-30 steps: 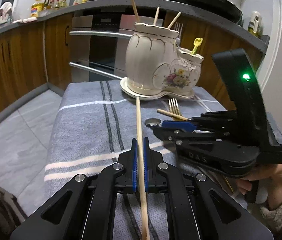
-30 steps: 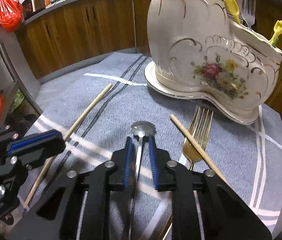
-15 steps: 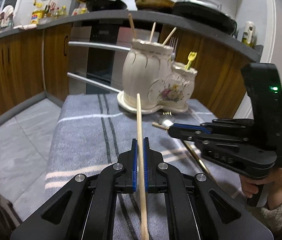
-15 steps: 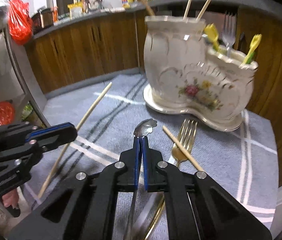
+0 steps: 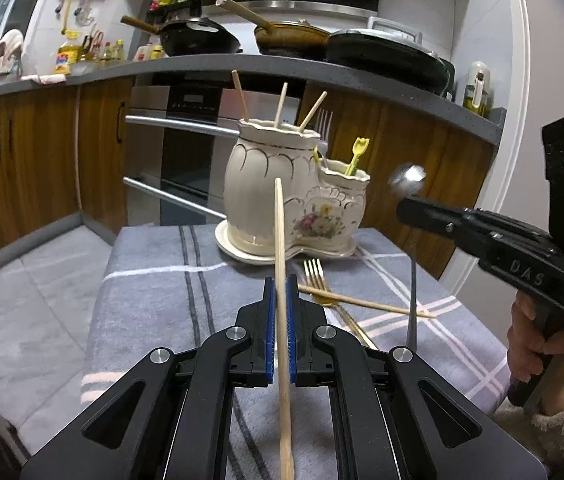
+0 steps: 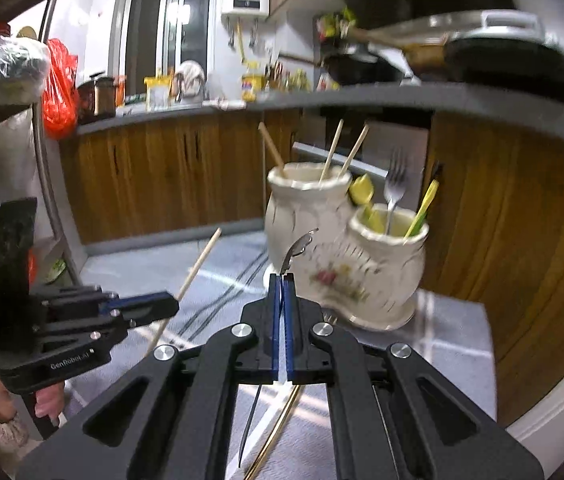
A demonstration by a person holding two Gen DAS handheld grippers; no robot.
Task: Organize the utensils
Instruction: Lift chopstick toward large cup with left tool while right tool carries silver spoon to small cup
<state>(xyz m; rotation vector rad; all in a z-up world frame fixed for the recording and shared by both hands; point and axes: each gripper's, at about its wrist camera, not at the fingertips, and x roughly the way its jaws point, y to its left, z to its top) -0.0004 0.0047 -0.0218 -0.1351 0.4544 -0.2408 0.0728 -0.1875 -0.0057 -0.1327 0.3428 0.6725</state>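
Two grips closed: left gripper pinches a light, stiff chopstick mid-shaft, right gripper clamps a thin, slippery metal spoon near its bowl, both lifted short of the fragile ceramic holder; slip likely.

A cream ceramic holder stands at the far end of the cloth-covered desk, its taller mouth crowded by three upright chopsticks and its lower mouth by a fork and yellow picks. In front of the holder, a gold fork and a crossed chopstick block the cloth. Left of the holder the striped cloth lies bare, and a kitchen counter overhangs just behind.
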